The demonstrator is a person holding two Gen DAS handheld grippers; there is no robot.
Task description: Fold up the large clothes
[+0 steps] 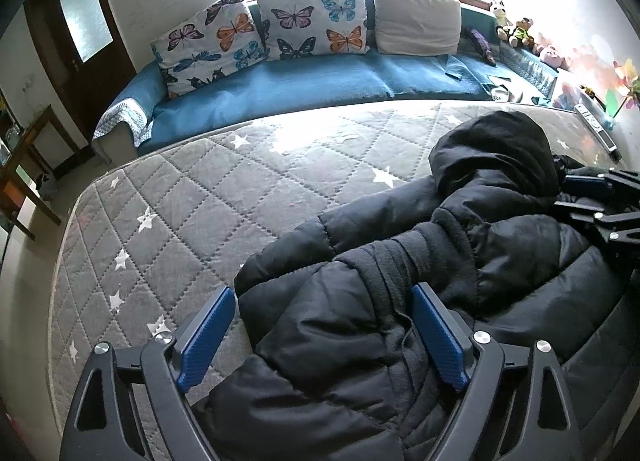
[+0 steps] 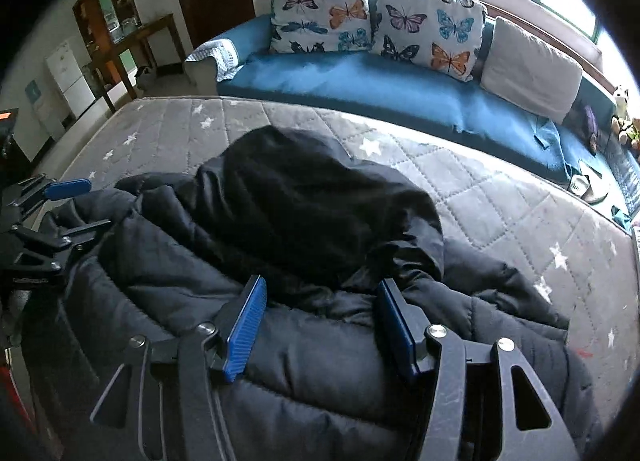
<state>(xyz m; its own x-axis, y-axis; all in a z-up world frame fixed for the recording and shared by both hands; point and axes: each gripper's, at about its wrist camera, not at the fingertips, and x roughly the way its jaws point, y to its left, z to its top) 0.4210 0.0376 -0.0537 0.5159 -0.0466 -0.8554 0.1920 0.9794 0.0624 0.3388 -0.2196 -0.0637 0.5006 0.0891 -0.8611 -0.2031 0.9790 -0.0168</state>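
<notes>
A black puffer jacket [image 1: 500, 261] with a hood [image 2: 304, 189] lies bunched on a grey quilted mattress [image 1: 200, 201] with white stars. My left gripper [image 1: 323, 291] stands wide open over the jacket's near left part, a puffy fold lying between its blue pads [image 1: 208, 337] without being pressed. My right gripper [image 2: 321, 283] is open at about half width just below the hood, with jacket fabric under and between its pads [image 2: 244, 329]. Each gripper shows in the other's view: the right gripper [image 1: 576, 197] at the right edge, the left gripper [image 2: 86, 207] at the left edge.
A blue sofa [image 1: 300, 81] with butterfly cushions [image 1: 316, 21] runs along the mattress's far side under a window. Soft toys [image 1: 516, 27] and a remote control [image 1: 596, 125] sit at the far right. A wooden table [image 1: 24, 165] and a dark door [image 1: 80, 21] stand to the left.
</notes>
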